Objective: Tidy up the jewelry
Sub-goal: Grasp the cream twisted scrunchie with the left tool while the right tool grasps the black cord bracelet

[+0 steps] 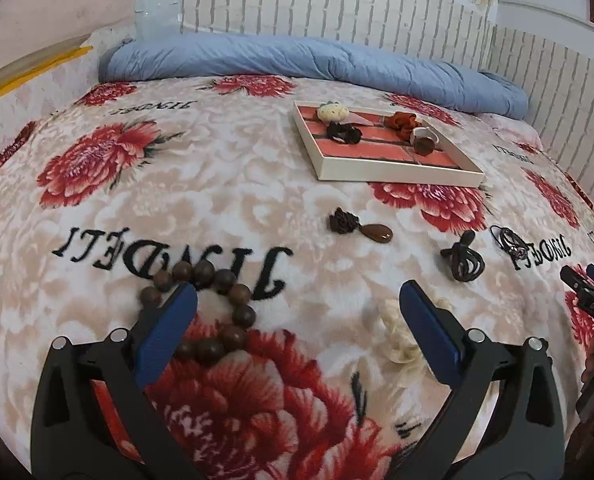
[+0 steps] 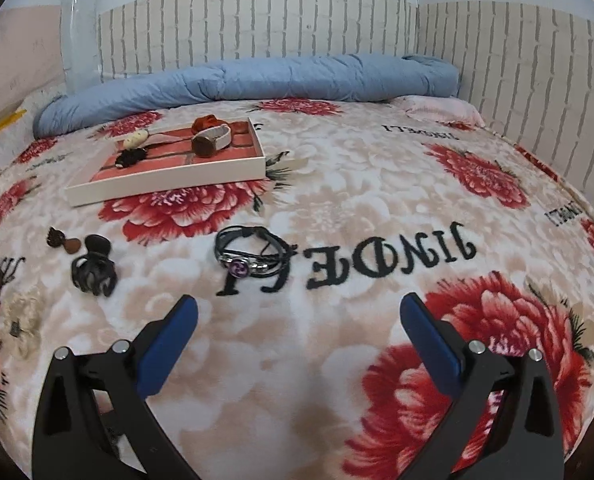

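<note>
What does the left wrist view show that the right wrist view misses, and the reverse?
Only the left wrist view shows the wooden bead bracelet whole, at the open left gripper, and the right gripper's tip. Only the right wrist view shows the purple charm on the black cord bracelet and the open right gripper over bare blanket. Both show the jewelry tray, black hair claw and teardrop pendant.

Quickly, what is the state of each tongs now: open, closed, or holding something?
Left tongs: open, holding nothing; wooden bead bracelet lies beneath them.
Right tongs: open, holding nothing, above the blanket.
</note>
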Motion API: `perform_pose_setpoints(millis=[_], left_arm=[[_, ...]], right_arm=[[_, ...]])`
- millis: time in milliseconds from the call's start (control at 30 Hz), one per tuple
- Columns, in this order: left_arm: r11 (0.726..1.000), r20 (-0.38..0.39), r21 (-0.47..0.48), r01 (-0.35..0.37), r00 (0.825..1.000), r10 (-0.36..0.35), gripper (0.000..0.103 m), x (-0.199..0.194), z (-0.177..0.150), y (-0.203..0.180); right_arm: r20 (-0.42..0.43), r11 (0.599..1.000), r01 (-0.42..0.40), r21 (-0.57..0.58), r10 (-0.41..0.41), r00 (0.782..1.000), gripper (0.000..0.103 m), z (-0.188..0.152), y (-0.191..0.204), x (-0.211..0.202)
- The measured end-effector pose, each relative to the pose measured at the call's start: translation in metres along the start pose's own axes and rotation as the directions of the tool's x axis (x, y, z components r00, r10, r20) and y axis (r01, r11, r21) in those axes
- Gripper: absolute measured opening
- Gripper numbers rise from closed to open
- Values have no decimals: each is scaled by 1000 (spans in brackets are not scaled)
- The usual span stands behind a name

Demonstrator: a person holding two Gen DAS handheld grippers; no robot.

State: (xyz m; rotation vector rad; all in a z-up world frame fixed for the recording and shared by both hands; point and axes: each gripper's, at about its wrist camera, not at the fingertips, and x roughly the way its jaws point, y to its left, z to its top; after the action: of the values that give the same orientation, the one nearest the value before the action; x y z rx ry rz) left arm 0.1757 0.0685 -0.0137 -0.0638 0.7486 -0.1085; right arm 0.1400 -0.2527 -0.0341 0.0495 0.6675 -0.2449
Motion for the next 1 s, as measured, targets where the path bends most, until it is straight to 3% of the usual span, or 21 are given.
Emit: perform_pose_setpoints(millis=[367,667,767,833,1000], left_arm=[[999,-51,26,45,998,-43,98,18,-7,-26],[996,-104,50,69,993,-64,88,38,-12,-45],[996,-142,46,78,987,-71,76,50,-15,-47],[995,-163,55,85,984,-75,70,55,-17,-50],[992,-193,90,85,979,-67,52,64,-23,-57]], right_arm=[[-37,1000,-21,2,21,999,98,17,-8,30],[-118,999,-26,-27,23,993,92,39,-2,84],[-173,999,-47,-16,43,984,79,39,-1,102],[-197,999,-54,-1,53,979,78,39,-2,110],[-234,997,-75,-19,68,970,61,37,5,122]])
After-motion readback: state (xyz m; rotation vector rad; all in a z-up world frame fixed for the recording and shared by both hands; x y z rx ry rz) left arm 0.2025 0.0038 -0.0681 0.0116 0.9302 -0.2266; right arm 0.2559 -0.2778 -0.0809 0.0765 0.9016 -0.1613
